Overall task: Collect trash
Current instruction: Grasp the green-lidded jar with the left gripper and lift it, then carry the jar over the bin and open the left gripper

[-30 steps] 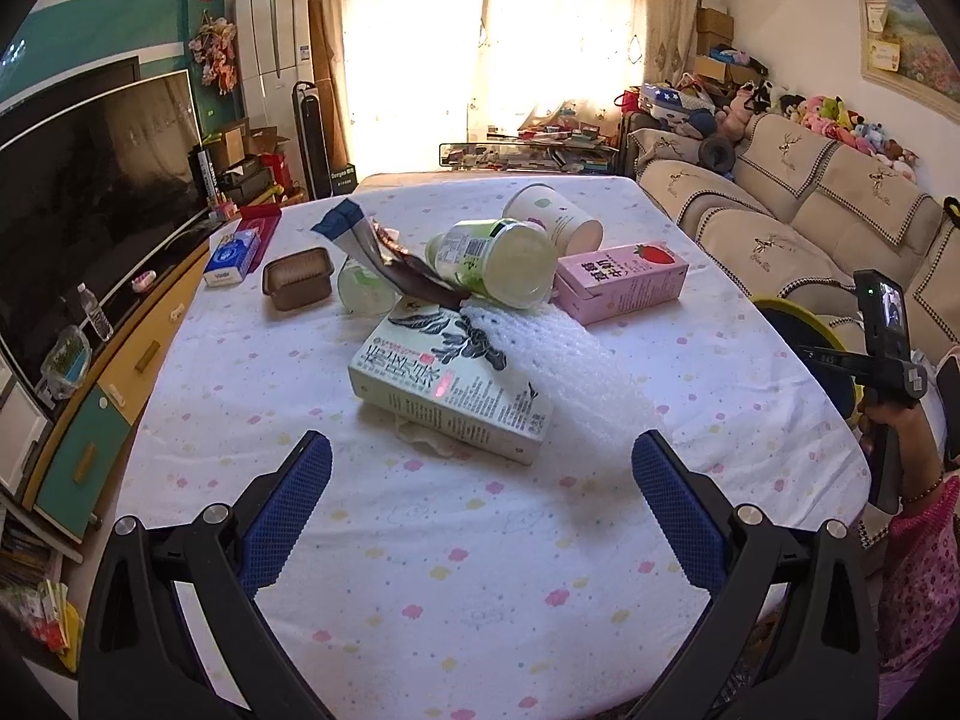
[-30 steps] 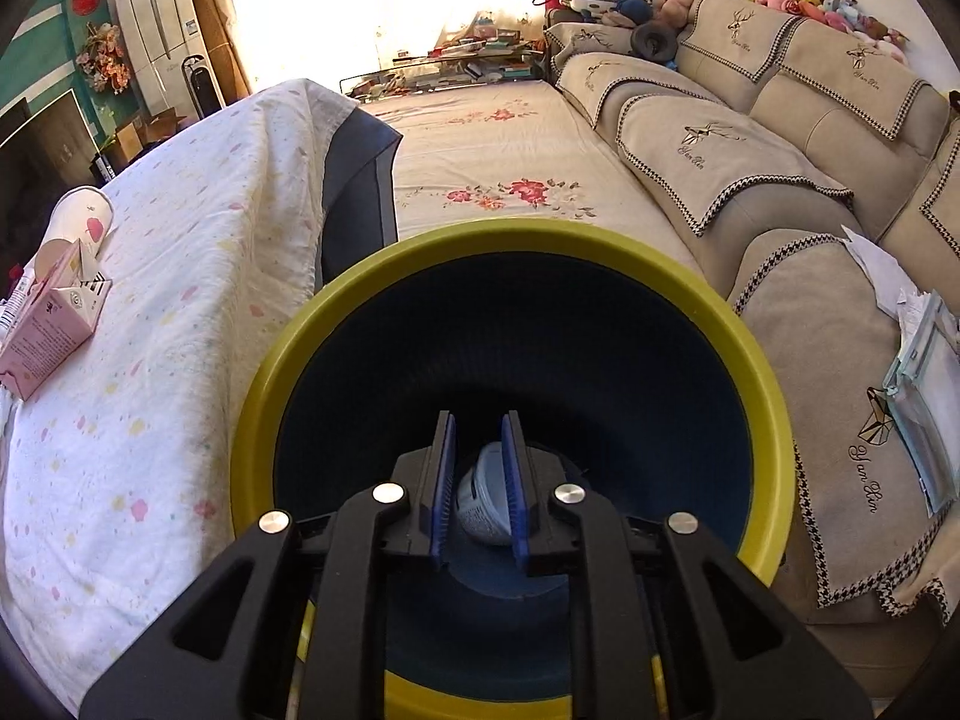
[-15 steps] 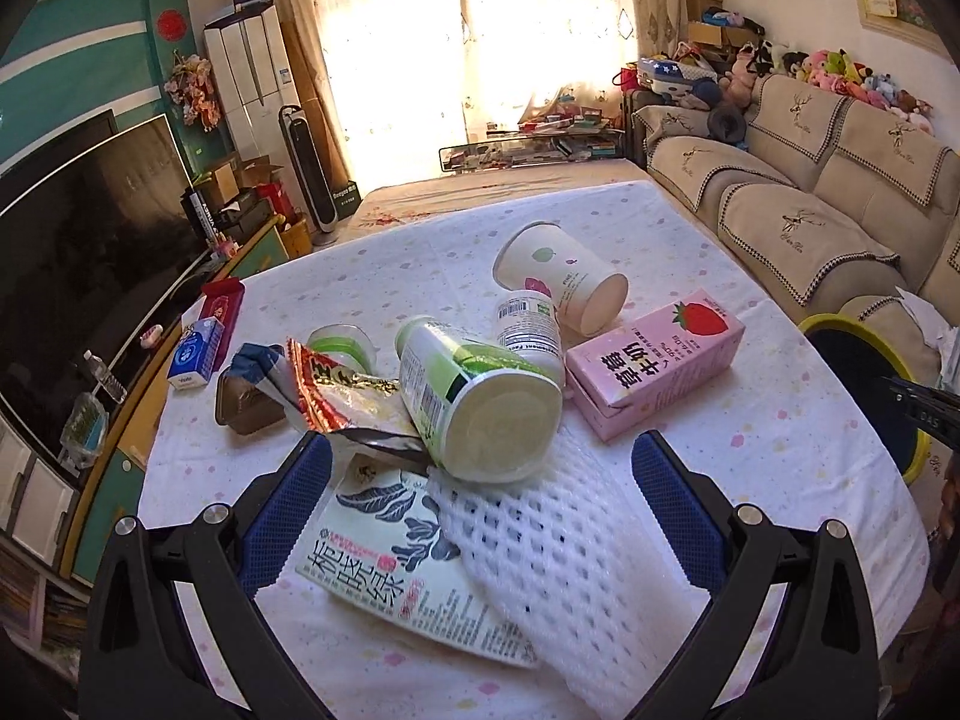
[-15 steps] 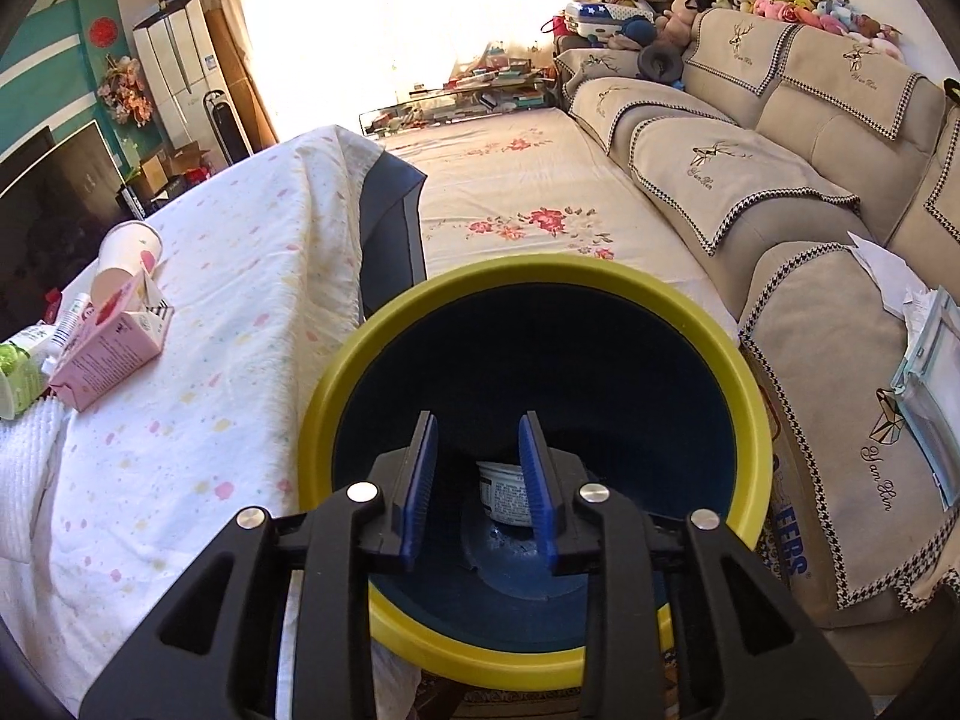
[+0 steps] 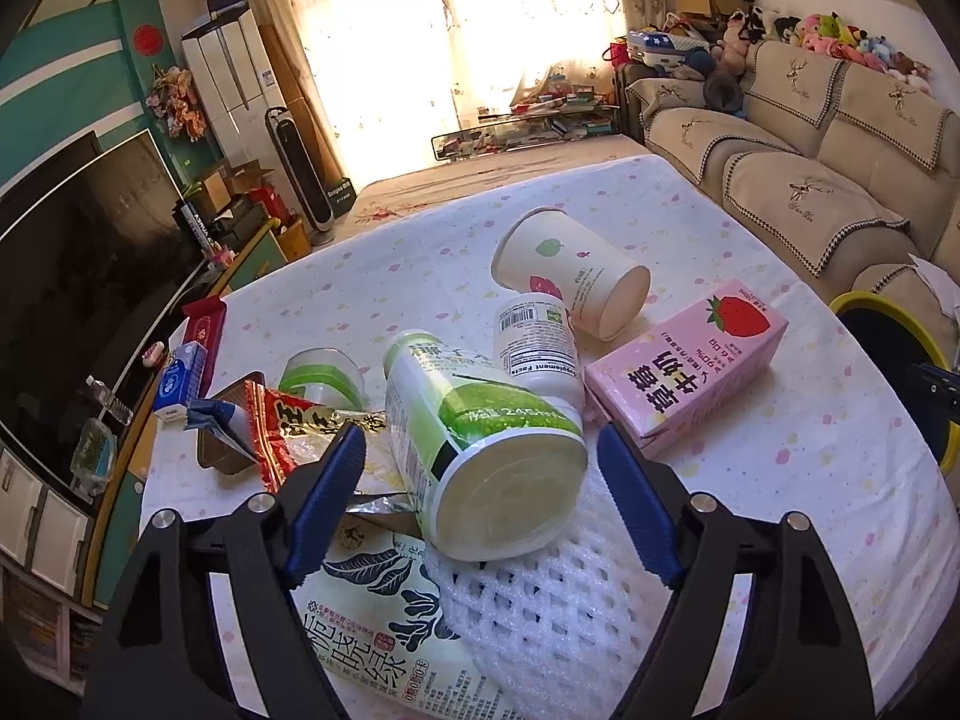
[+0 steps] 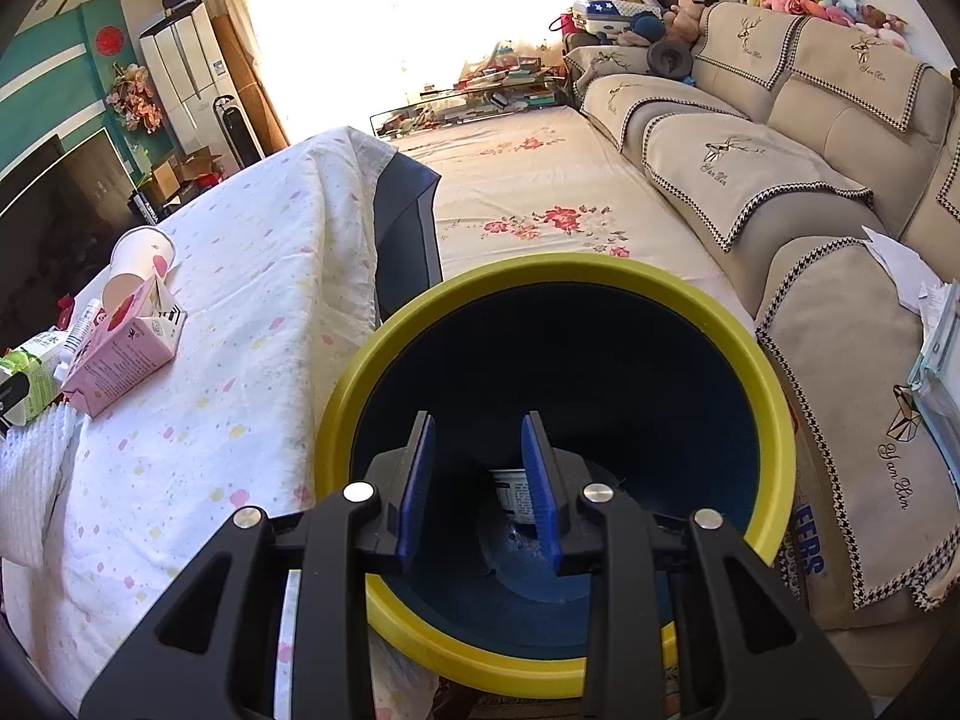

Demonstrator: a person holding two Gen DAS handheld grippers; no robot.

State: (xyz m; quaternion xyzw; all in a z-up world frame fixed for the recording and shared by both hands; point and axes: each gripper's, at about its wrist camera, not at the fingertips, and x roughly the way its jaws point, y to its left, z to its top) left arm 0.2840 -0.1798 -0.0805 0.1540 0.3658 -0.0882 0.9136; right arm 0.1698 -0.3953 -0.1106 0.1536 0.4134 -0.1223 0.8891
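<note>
A green and white bottle (image 5: 498,480) lies on its side on the table, its base toward me. My left gripper (image 5: 477,441) straddles it, jaws closing, pads not touching it. Around it lie a pink strawberry carton (image 5: 684,366), a paper cup (image 5: 570,270), a small white bottle (image 5: 537,342), a red wrapper (image 5: 288,426), a tea box (image 5: 384,618) and white foam net (image 5: 558,618). My right gripper (image 6: 477,426) hangs open over the yellow-rimmed bin (image 6: 558,267), nothing between its fingers. A small white container (image 6: 510,495) lies at the bin's bottom.
The bin's rim (image 5: 870,300) shows past the table's right edge. A sofa (image 6: 780,180) runs along the right; a TV (image 5: 78,276) stands left. A blue tissue pack (image 5: 180,378) and a brown tray (image 5: 222,456) sit near the table's left edge.
My left gripper moved forward over the pile until the bottle lay between its fingers, which narrowed. My right gripper let the small container drop into the bin, opened a little and rose.
</note>
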